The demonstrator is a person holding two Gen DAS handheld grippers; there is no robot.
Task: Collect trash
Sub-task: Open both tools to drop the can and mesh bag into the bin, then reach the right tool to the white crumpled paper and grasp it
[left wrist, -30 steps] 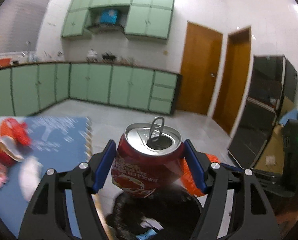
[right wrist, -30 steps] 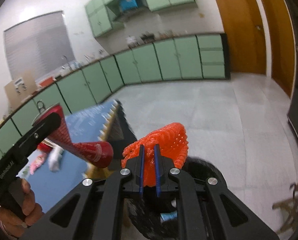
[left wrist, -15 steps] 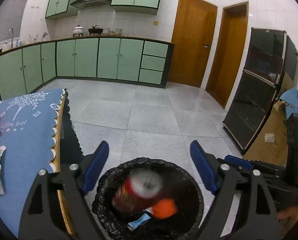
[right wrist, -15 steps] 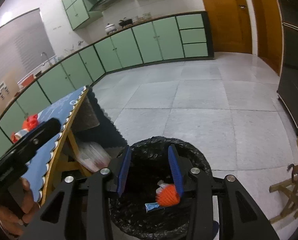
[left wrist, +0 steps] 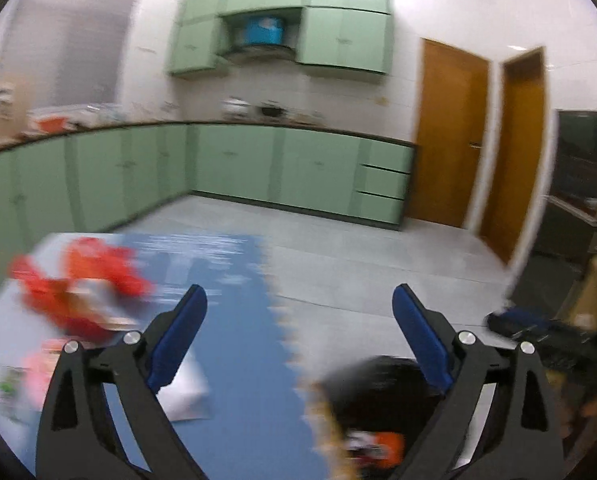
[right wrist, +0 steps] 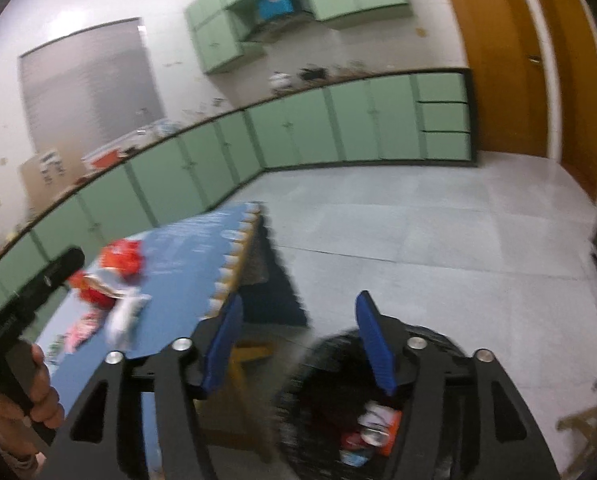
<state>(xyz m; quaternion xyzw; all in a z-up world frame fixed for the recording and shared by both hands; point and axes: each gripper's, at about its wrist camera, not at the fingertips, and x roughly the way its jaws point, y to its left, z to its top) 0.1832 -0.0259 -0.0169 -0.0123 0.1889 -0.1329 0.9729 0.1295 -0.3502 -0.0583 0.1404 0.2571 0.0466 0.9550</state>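
Note:
My left gripper (left wrist: 298,336) is open and empty, above the edge of the blue-clothed table (left wrist: 238,360). Blurred red wrappers (left wrist: 82,280), a pink packet (left wrist: 38,368) and white paper (left wrist: 186,396) lie on the cloth. The black-lined bin (left wrist: 382,384) sits low right with orange trash inside. My right gripper (right wrist: 298,340) is open and empty above the bin (right wrist: 330,400), where the red can (right wrist: 372,434) and orange trash lie. The table trash also shows in the right wrist view (right wrist: 110,276). The left gripper's body (right wrist: 30,292) shows at the left edge.
Green cabinets (right wrist: 298,128) line the far wall, wooden doors (left wrist: 450,132) stand at right. A dark cabinet (left wrist: 578,184) is at far right. The table's wooden legs (right wrist: 238,364) stand beside the bin on the tiled floor (right wrist: 418,232).
Both grippers have swung up and left from over the bin toward the table. The can and orange trash now lie in the bin. Both views are motion-blurred.

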